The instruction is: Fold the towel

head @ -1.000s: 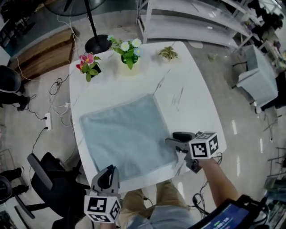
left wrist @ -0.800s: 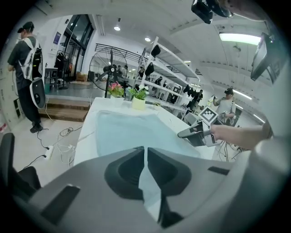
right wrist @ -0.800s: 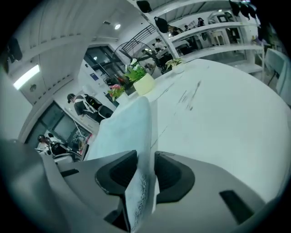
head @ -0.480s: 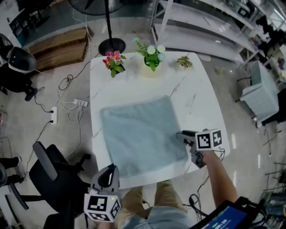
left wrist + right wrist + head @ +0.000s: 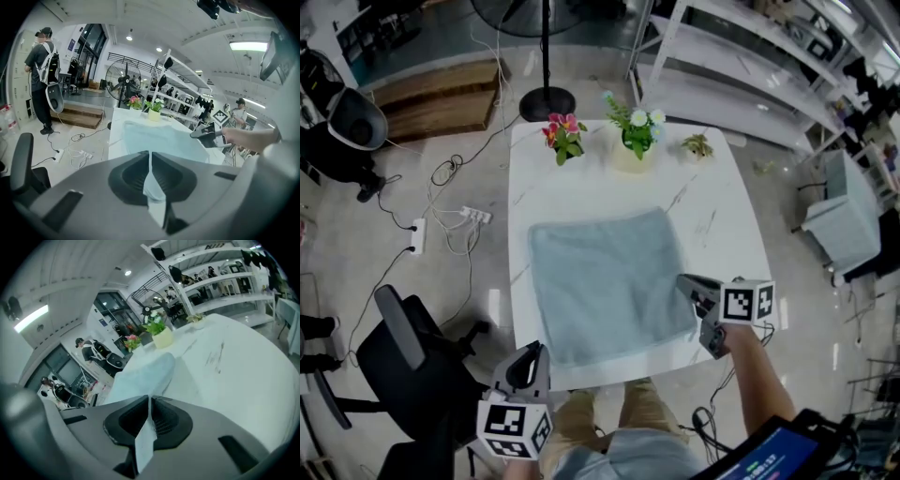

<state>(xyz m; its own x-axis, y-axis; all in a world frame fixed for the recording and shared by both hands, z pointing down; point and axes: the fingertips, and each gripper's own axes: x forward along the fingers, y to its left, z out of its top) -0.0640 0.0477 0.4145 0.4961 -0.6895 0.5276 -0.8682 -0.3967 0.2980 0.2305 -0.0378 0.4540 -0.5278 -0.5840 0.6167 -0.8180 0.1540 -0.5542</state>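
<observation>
A white marble-patterned table (image 5: 581, 187) stands on a pale floor (image 5: 441, 272), seen from above. A pale blue towel (image 5: 605, 281) lies spread flat over the near half of the table, slightly askew to its edges. White shelving (image 5: 741, 66) runs behind the table on the right. A black office chair (image 5: 412, 347) sits off the near left corner, and a standing fan (image 5: 546, 98) is just beyond the far edge. Three potted plants line the far edge – pink flowers (image 5: 564, 136), white flowers (image 5: 636, 131) and a small green plant (image 5: 698, 145). A power strip (image 5: 473, 216) lies on the floor to the left.

The left gripper (image 5: 532, 352) is at the towel's near left corner. Its jaws have just been easing closed, and in its own view they are clenched on a strip of the cloth (image 5: 152, 187).

The right gripper (image 5: 686, 281) is at the towel's right edge, towards the near corner. Its jaws have just been closing – in its own view they pinch a fold of the towel (image 5: 145, 437), which rises from the table into them.
</observation>
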